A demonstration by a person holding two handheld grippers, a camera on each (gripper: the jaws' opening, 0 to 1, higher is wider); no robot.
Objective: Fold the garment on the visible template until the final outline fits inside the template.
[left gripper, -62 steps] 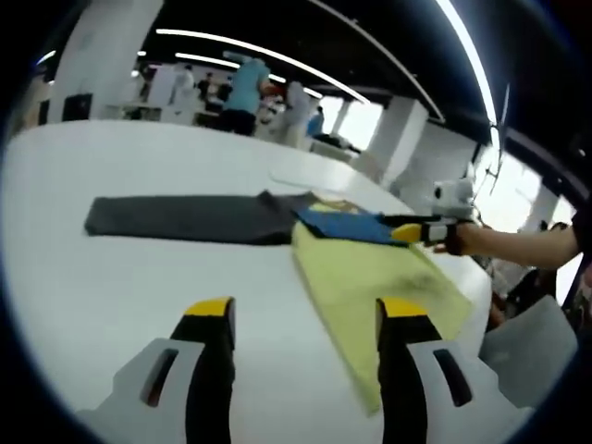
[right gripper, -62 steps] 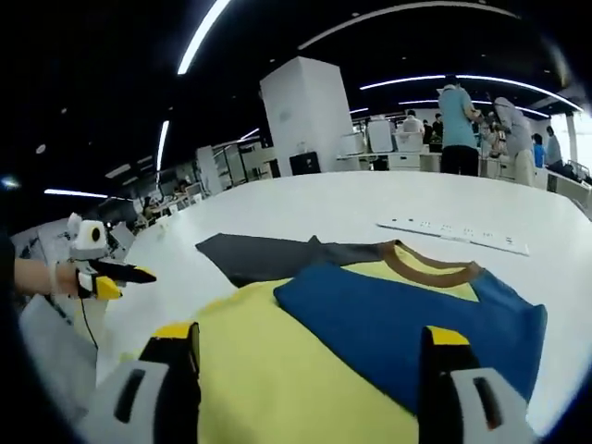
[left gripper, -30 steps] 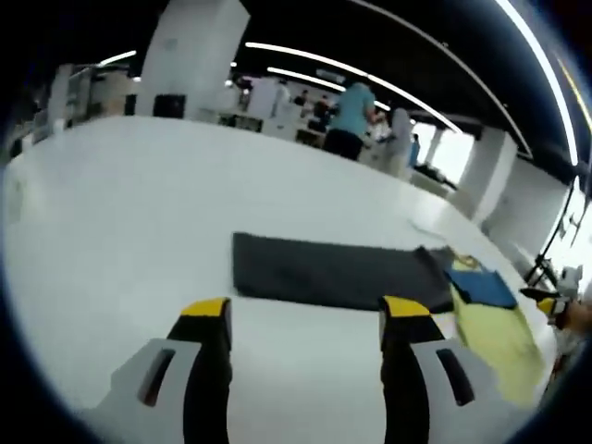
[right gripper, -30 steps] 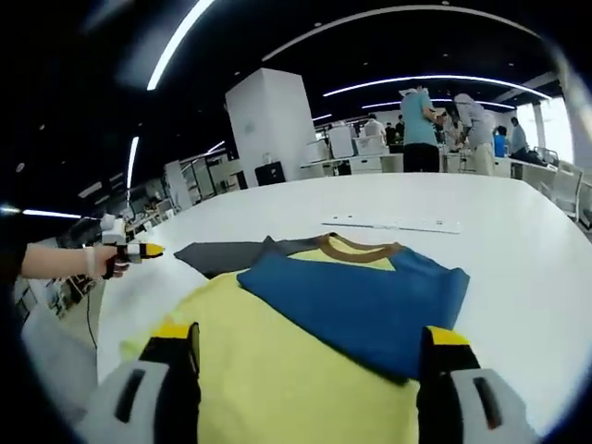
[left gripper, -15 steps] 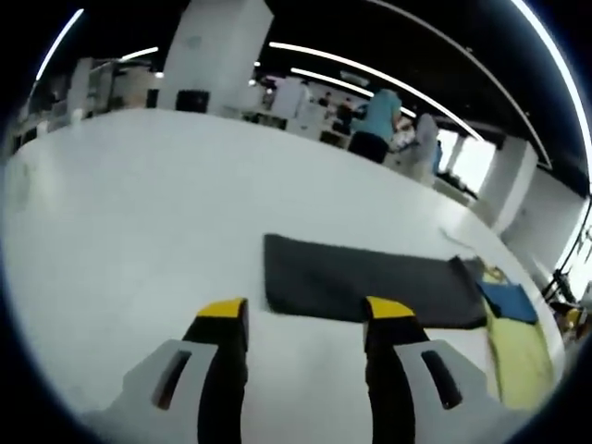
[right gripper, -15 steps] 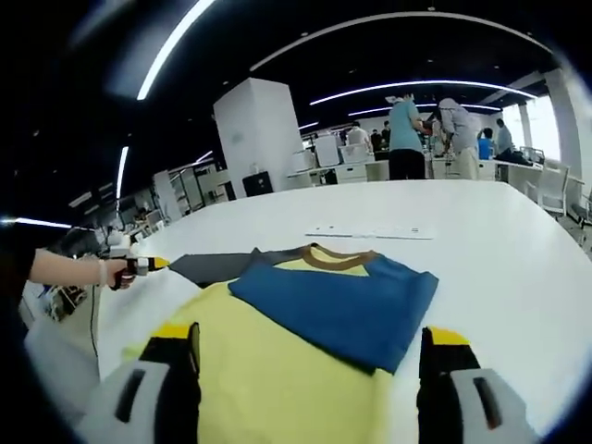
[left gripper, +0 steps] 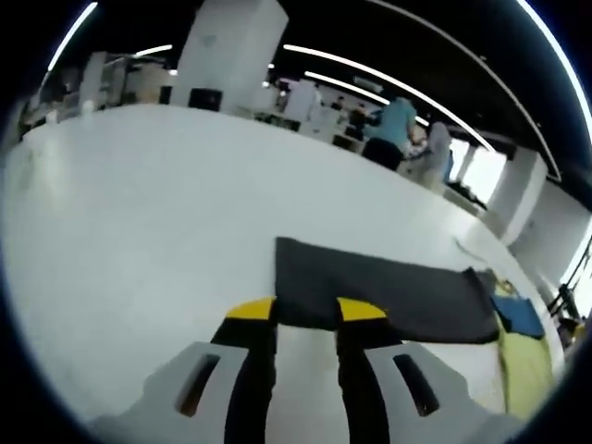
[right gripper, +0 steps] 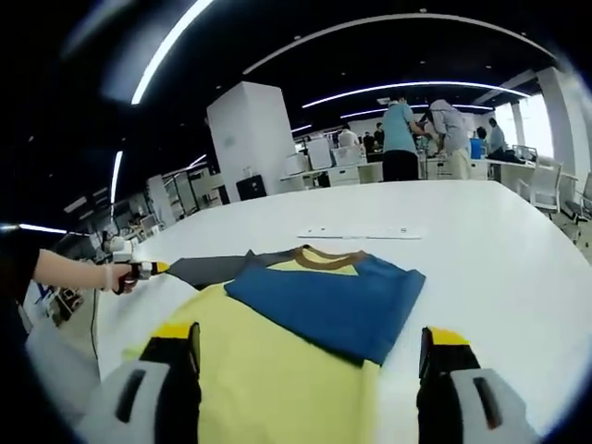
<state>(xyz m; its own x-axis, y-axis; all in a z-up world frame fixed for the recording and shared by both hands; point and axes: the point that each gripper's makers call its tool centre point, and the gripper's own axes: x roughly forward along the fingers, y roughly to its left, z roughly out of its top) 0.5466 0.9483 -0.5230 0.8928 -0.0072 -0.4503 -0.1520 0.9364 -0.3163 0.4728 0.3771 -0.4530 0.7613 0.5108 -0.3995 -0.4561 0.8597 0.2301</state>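
- Left gripper (left gripper: 306, 313): 2 jaws nearly closed at the dark grey template's (left gripper: 379, 294) near edge; grip cannot be told.
- Right gripper (right gripper: 312, 347): jaws spread wide over the yellow-and-blue T-shirt (right gripper: 305, 314), which overlaps the template's end on the white table (right gripper: 481, 231).

No readable text or labels anywhere

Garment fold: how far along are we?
Done: the blue part lies folded over the yellow shirt. In hand: the left gripper, jaws nearly together, at the edge of the dark grey panel. Left: folding that panel in; right gripper hangs open.
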